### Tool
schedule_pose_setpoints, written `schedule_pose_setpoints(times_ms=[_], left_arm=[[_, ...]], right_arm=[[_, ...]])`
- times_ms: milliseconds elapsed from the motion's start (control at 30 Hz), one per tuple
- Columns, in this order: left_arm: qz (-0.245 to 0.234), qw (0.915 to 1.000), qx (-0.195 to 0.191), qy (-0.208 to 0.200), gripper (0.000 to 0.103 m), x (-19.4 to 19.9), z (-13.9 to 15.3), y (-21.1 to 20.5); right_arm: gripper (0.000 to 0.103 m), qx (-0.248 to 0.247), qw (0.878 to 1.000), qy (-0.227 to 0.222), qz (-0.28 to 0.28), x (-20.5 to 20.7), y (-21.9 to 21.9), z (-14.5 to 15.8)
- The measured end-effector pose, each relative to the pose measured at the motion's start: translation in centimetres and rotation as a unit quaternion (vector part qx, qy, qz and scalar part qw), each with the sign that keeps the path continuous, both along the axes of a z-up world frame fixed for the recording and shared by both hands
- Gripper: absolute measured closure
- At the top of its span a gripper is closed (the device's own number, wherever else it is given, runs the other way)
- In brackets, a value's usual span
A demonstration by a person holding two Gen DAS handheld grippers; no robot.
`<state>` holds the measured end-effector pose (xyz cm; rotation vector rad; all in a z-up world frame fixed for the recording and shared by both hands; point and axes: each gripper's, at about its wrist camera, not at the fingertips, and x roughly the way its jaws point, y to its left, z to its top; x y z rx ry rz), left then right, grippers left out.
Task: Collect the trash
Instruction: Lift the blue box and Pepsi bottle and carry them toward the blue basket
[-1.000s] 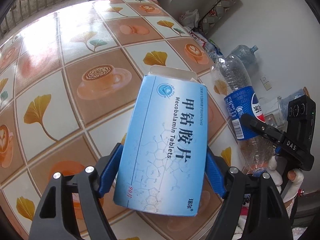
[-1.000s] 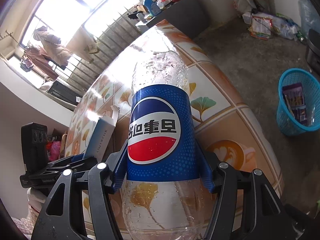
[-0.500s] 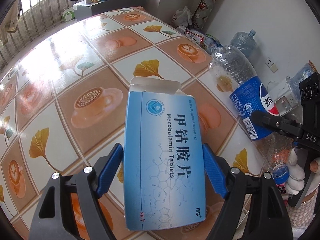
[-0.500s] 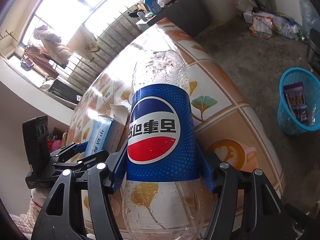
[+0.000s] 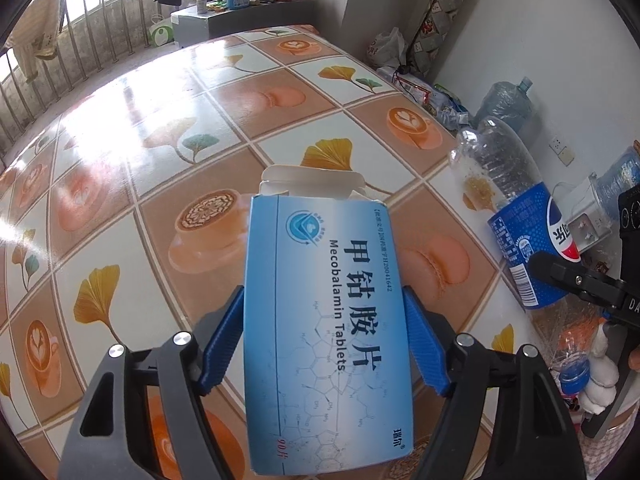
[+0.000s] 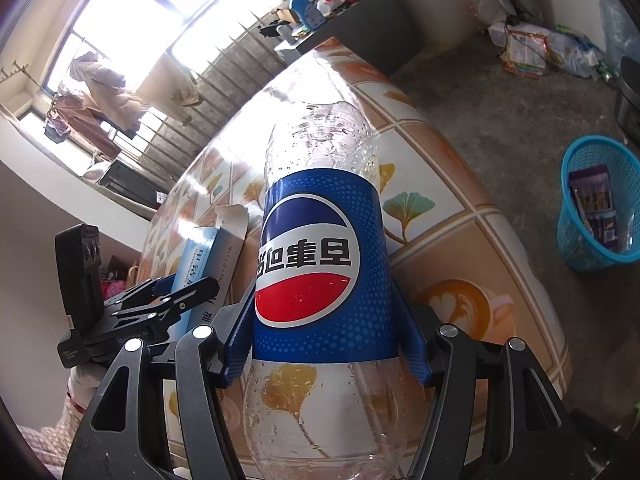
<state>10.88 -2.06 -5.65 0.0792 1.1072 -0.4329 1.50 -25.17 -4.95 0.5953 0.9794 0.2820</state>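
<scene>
A blue and white medicine box with its top flap open sits between the pads of my left gripper, whose jaws are closing on its long sides. It hangs above the tiled tabletop. My right gripper is shut on a clear Pepsi bottle, gripping it at the blue label. The left wrist view shows that bottle to the right, just beyond the table edge. In the right wrist view the box and the left gripper are close by on the bottle's left.
A blue plastic basket with some packets in it stands on the floor, right of the table. Bags and litter lie along the far wall. A large water jug stands by the wall. A cluttered cabinet is past the table's far end.
My left gripper has tilted up, so the box now stands straighter in its view and more of the far room shows. In the right wrist view the box has come nearer the bottle.
</scene>
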Motion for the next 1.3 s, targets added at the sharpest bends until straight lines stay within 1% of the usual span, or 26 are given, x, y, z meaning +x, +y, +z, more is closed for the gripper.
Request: schedule_pose_setpoints(times_ms=[67,133,533,700,800,867,967,1167,1300], left_arm=[[0.012,0.9999,0.003,0.001,0.029,0.1,0.0,0.6],[0.015,0.9999,0.008,0.002,0.028,0.0,0.0,0.8],[-0.010,0.9997,0.023,0.008,0.026,-1.6,0.4,0.7],[-0.019,0.9989,0.041,-0.006,0.025,-2.4,0.3,0.3],[-0.022,0.9983,0.054,-0.009,0.025,-2.6,0.0,0.0],[-0.021,0.9975,0.066,-0.010,0.025,-2.8,-0.4,0.0],[-0.024,0.9959,0.083,-0.025,0.025,-3.3,-0.6,-0.1],[-0.014,0.9960,0.080,-0.038,0.025,-3.9,-0.6,0.4],[-0.012,0.9962,0.077,-0.039,0.026,-4.3,-0.6,0.8]], right_arm=[[0.044,0.001,1.000,0.000,0.000,0.0,-0.1,0.0],[0.044,0.001,1.000,0.000,0.000,0.0,-0.1,0.0],[0.043,-0.001,1.000,0.000,0.003,0.1,-0.1,0.2],[0.043,0.001,1.000,0.001,0.003,0.1,-0.2,0.2],[0.042,-0.002,1.000,0.001,0.004,0.1,-0.2,0.3],[0.040,-0.006,1.000,0.001,0.007,0.1,-0.1,0.4],[0.039,-0.023,1.000,0.003,0.012,0.1,0.3,0.5],[0.039,-0.062,0.998,0.006,0.024,0.1,1.4,1.0],[0.039,-0.073,0.997,0.011,0.029,0.0,1.8,0.8]])
